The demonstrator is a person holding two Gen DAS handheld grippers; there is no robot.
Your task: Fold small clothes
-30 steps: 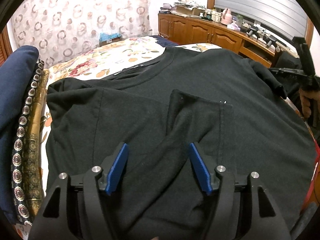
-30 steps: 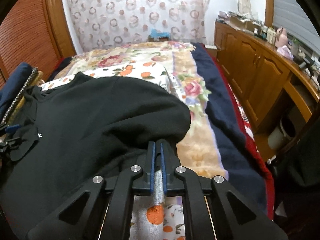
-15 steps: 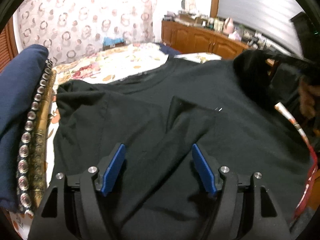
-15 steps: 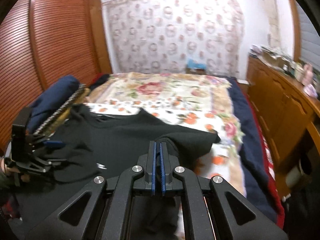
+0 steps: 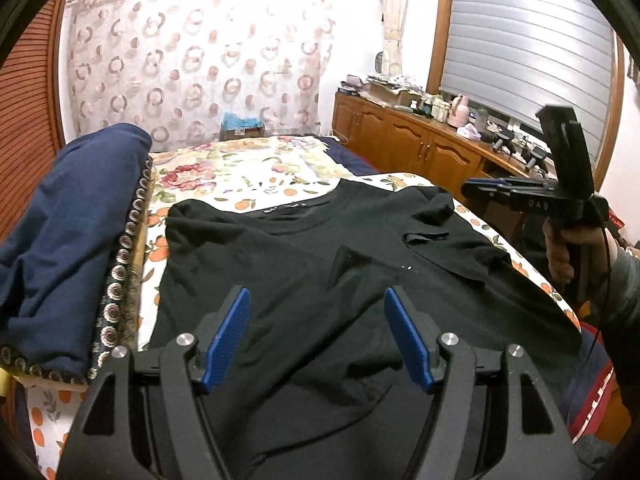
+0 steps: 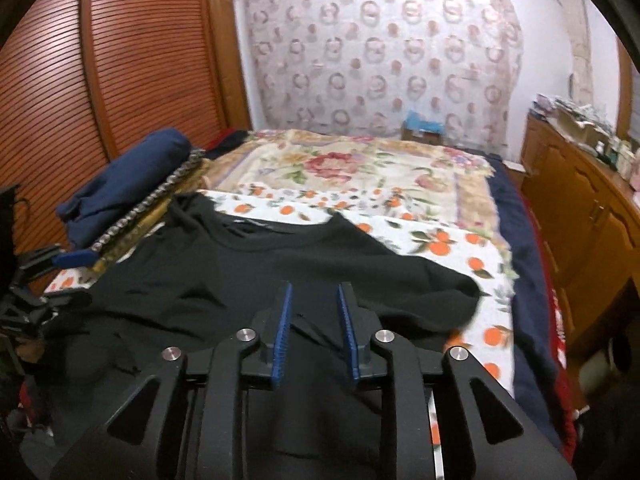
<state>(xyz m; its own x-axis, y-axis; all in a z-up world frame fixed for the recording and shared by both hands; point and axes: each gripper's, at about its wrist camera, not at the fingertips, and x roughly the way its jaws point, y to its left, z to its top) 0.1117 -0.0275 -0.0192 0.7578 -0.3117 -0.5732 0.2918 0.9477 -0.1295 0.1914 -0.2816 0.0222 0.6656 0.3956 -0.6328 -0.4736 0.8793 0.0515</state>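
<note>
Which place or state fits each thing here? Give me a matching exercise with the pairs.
Things:
1. black cotton T-shirt
2. rolled navy blue bedding
3. long wooden cabinet
4. left claw

Places or states:
A. against the wall under the window
B. spread flat on the orange-print sheet
C. open above the shirt
D. piled at the shirt's left

Pairs: 1-B, 2-D, 3-A, 4-C

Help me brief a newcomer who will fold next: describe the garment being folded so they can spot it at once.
Start at the bed with the flowered blanket. On its near end, over the orange-print sheet, lies the black T-shirt, spread flat with both sleeves folded inward. It is the only black piece; the navy bundle beside it is rolled and blue.
</note>
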